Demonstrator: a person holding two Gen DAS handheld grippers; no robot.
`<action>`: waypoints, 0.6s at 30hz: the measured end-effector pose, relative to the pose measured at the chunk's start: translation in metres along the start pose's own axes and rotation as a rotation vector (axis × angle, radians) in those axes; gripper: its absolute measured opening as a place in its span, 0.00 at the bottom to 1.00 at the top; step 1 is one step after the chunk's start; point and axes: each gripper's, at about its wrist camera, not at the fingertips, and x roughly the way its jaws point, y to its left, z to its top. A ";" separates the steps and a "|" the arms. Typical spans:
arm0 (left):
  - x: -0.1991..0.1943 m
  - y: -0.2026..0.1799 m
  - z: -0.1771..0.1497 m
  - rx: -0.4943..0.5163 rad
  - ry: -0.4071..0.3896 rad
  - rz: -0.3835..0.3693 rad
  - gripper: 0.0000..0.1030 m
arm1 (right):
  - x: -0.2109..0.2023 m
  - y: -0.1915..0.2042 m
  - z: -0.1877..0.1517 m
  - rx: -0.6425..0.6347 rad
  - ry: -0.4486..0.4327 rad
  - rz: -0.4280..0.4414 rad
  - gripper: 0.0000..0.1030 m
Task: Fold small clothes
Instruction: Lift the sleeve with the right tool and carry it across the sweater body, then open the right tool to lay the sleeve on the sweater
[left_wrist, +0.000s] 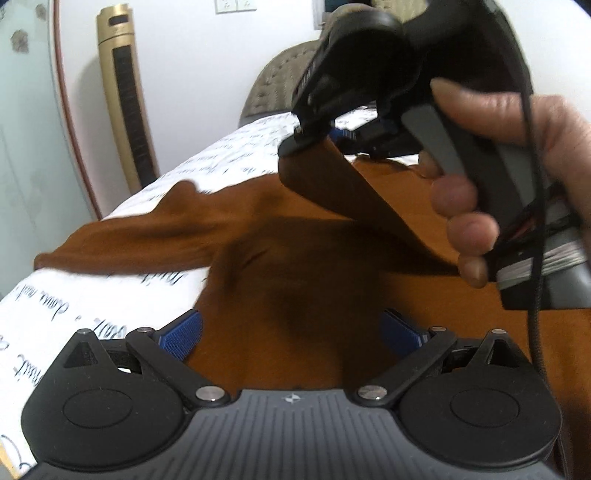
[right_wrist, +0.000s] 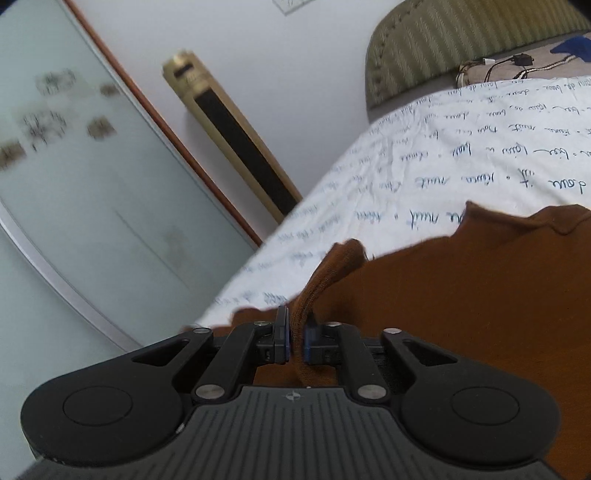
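A brown garment (left_wrist: 295, 258) lies spread on a white bed sheet with handwriting print (left_wrist: 240, 155). One sleeve stretches out to the left. My left gripper (left_wrist: 291, 332) hovers low over the garment's middle, open, its blue pads (left_wrist: 181, 332) wide apart with nothing gripped. Ahead of it a person's hand (left_wrist: 498, 166) holds my right gripper (left_wrist: 306, 138), which lifts a fold of the brown cloth off the bed. In the right wrist view, the right gripper (right_wrist: 295, 339) is shut on a bunched strip of the brown garment (right_wrist: 443, 295), which runs between the pads.
The bed's left edge drops off beside the sheet (right_wrist: 424, 166). A gold tower fan (left_wrist: 125, 103) (right_wrist: 236, 147) stands by the white wall, next to a frosted glass door (right_wrist: 74, 184). A padded headboard (right_wrist: 443, 44) and some cables (right_wrist: 498, 66) are at the far end.
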 end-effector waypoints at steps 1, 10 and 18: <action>-0.001 0.003 -0.002 -0.008 0.005 0.006 1.00 | 0.006 0.002 -0.003 -0.012 0.018 -0.009 0.16; -0.006 0.014 -0.006 -0.027 0.016 0.015 1.00 | 0.013 0.020 -0.025 -0.122 0.053 -0.064 0.54; 0.002 0.003 0.033 -0.041 -0.073 -0.014 1.00 | -0.094 -0.049 -0.033 0.069 -0.115 -0.164 0.54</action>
